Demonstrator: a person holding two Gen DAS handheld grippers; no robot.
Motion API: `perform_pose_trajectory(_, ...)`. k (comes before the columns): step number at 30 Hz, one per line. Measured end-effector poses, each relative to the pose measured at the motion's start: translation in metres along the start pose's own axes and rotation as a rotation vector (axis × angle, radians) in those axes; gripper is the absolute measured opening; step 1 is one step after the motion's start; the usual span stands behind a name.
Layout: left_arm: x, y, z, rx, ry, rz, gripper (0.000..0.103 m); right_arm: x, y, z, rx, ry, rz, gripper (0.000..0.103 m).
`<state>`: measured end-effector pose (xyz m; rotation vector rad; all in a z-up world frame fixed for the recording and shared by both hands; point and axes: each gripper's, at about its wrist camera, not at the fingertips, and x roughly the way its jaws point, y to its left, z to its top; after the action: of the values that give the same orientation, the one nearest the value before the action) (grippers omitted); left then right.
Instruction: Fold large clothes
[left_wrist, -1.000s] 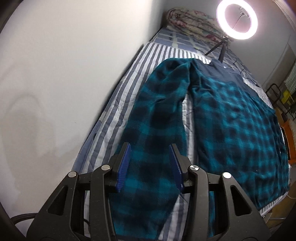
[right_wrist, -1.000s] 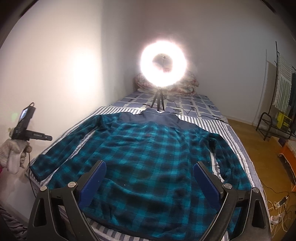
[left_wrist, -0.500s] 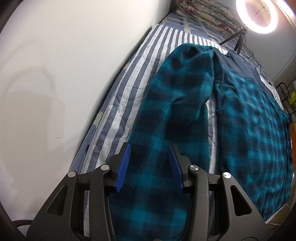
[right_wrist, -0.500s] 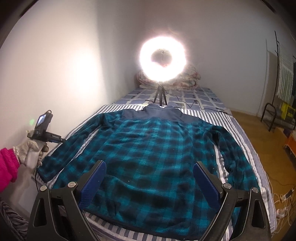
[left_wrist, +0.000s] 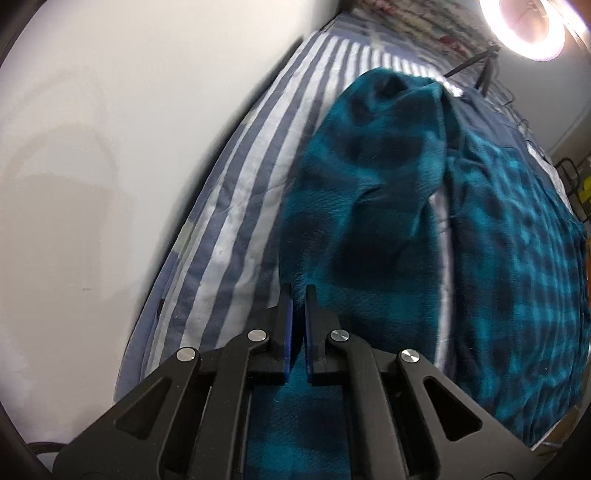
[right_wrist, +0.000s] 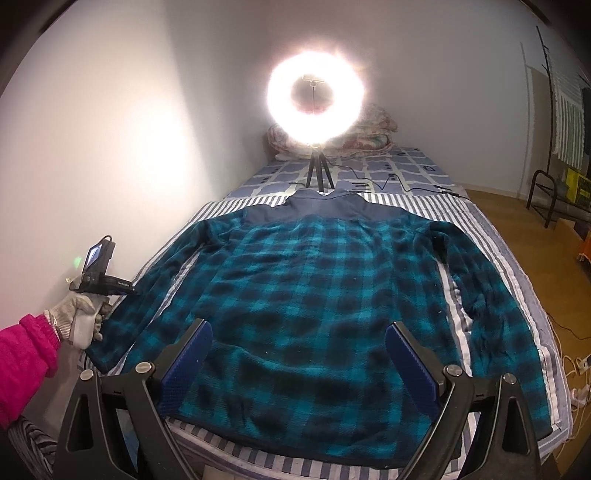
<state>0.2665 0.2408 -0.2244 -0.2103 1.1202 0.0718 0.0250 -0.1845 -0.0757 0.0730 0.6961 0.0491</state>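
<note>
**A:** Left wrist view first. Why's the teal-and-black plaid fleece pullover (left_wrist: 498, 229) spread flat on the blue-and-white striped bed cover (left_wrist: 236, 206)?

**B:** My guess is so the sleeves can be folded in. The near sleeve (left_wrist: 362, 206) runs up the middle of the frame, and the left gripper (left_wrist: 298, 295), bottom centre, has just been closing. Its blue pads are nearly together with a pinch of sleeve fabric at the edge between them, so I'd call it clamped on the sleeve. It's pitched steeply down at the bed.

**A:** And the right wrist view?

**B:** Pullover fills the centre, collar toward the glowing ring light on a small black tripod (right_wrist: 317, 92) up top. The right gripper (right_wrist: 299, 365) hangs over the hem at the bottom, jaws spread wide, holding nothing. The gloved left hand (right_wrist: 79, 317) with a pink sleeve (right_wrist: 22, 362) sits at the lower left, by the sleeve end.
</note>
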Motion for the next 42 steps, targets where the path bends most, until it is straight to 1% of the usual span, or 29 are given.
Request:
perform_pose_trajectory(3, -0.018, -0.010, 0.003, 0.015, -0.051, -0.026, 0.002, 0.003, 0.009, 0.002, -0.010, 0.009, 0.016, 0.096)
perform_pose_trajectory(7, -0.055, -0.027, 0.004, 0.063, -0.142, -0.056, 0.001, 0.008, 0.021, 0.005, -0.044, 0.019, 0.027, 0.096)
perform_pose_trajectory(9, -0.067, -0.035, 0.006, 0.078, -0.174, -0.074, 0.001, 0.014, 0.024, 0.013, -0.049, 0.037, 0.052, 0.095)
perform_pose_trajectory(11, -0.078, -0.047, 0.005, 0.102, -0.199, -0.100, 0.001, 0.025, 0.025, 0.028, -0.053, 0.063, 0.083, 0.087)
perform_pose_trajectory(12, -0.083, -0.055, 0.003, 0.122, -0.210, -0.107, 0.001, 0.034, 0.025, 0.038, -0.053, 0.079, 0.109, 0.086)
perform_pose_trajectory(14, -0.089, -0.066, 0.001, 0.161, -0.226, -0.111, 0.001, 0.057, 0.026, 0.060, -0.056, 0.110, 0.180, 0.082)
perform_pose_trajectory(15, -0.092, -0.071, 0.001, 0.170, -0.231, -0.119, 0.001, 0.075, 0.027, 0.076, -0.051, 0.132, 0.225, 0.081)
perform_pose_trajectory(16, -0.094, -0.073, 0.000, 0.176, -0.233, -0.126, 0.001, 0.089, 0.029, 0.086, -0.041, 0.152, 0.256, 0.075)
perform_pose_trajectory(17, -0.096, -0.077, -0.002, 0.186, -0.237, -0.132, 0.001, 0.114, 0.031, 0.102, -0.012, 0.185, 0.298, 0.070)
perform_pose_trajectory(19, -0.099, -0.080, -0.005, 0.201, -0.244, -0.150, 0.001, 0.147, 0.040, 0.120, 0.012, 0.222, 0.346, 0.067)
perform_pose_trajectory(20, -0.100, -0.081, -0.008, 0.207, -0.249, -0.159, 0.001, 0.171, 0.049, 0.131, 0.016, 0.240, 0.374, 0.065)
perform_pose_trajectory(22, -0.100, -0.084, -0.011, 0.211, -0.257, -0.180, 0.001, 0.213, 0.069, 0.147, 0.025, 0.278, 0.420, 0.064)
perform_pose_trajectory(23, -0.100, -0.085, -0.012, 0.212, -0.260, -0.192, 0.001, 0.227, 0.076, 0.152, 0.035, 0.293, 0.435, 0.064)
perform_pose_trajectory(25, -0.099, -0.088, -0.014, 0.222, -0.270, -0.209, 0.001, 0.265, 0.098, 0.164, 0.071, 0.332, 0.473, 0.064)
perform_pose_trajectory(27, -0.101, -0.090, -0.017, 0.242, -0.286, -0.222, 0.001, 0.292, 0.120, 0.171, 0.077, 0.360, 0.502, 0.064)
perform_pose_trajectory(31, -0.100, -0.089, -0.020, 0.245, -0.298, -0.241, 0.001, 0.334, 0.168, 0.181, 0.028, 0.381, 0.499, 0.064)
perform_pose_trajectory(35, -0.098, -0.087, -0.025, 0.268, -0.298, -0.250, 0.001, 0.377, 0.207, 0.185, 0.025, 0.428, 0.494, 0.066)
perform_pose_trajectory(40, -0.096, -0.085, -0.024, 0.273, -0.288, -0.261, 0.001, 0.416, 0.247, 0.185, -0.023, 0.476, 0.430, 0.067)
perform_pose_trajectory(42, -0.097, -0.087, -0.026, 0.289, -0.293, -0.250, 0.001, 0.424, 0.256, 0.182, -0.042, 0.494, 0.403, 0.060)
